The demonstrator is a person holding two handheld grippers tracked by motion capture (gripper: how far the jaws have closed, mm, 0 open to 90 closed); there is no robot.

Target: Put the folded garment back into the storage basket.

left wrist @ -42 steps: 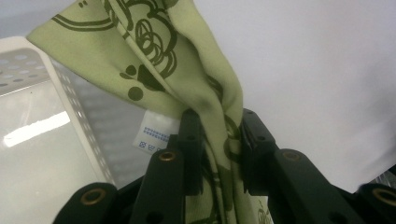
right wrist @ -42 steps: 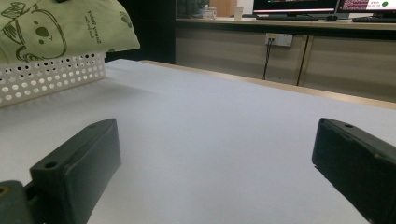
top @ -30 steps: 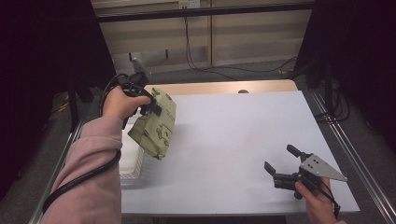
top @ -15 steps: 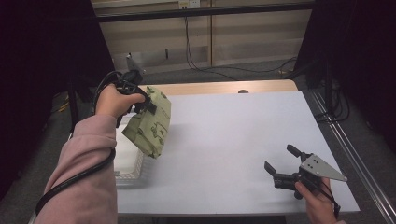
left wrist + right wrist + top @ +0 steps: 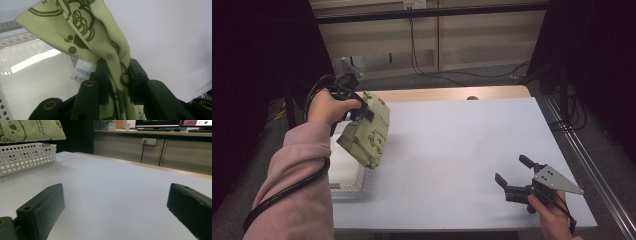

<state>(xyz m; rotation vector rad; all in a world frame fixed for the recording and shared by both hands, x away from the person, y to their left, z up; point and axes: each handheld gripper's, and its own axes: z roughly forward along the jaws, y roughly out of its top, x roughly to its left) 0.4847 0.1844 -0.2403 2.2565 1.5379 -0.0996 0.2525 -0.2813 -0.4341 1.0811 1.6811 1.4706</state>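
**High view: green cloth held aloft over white basket, right gripper idle**

The landmark for this report is the white perforated basket (image 5: 348, 172), which stands at the left edge of the white table (image 5: 452, 150).

The left gripper (image 5: 362, 112), held in the person's left hand (image 5: 328, 106), is raised above the far end of the basket. Its jaws are pinched on a light green cloth (image 5: 367, 132) printed with dark green line drawings. The cloth hangs from the jaws, clear of the table, and droops over the basket's right rim; its lowest corner sits above that rim, and whether it touches the rim cannot be told. A pink sleeve (image 5: 297, 190) covers the forearm beside the basket, with the gripper's black cable looped under it.

In the left gripper view, the left gripper (image 5: 116, 75) has a bunched fold of the cloth (image 5: 82, 27) pressed between its two black jaws. A small white care label (image 5: 83, 72) hangs from the cloth just beside the left-hand jaw. The basket's pale interior (image 5: 32, 75) lies beneath.

The right gripper (image 5: 514, 175) is well apart from the basket, near the table's near-right corner, held low in the person's right hand (image 5: 552, 215). Its jaws are spread wide with nothing between them.

In the right gripper view, the basket (image 5: 25, 157) stands far off at upper left, with the cloth (image 5: 30, 130) hanging above it.
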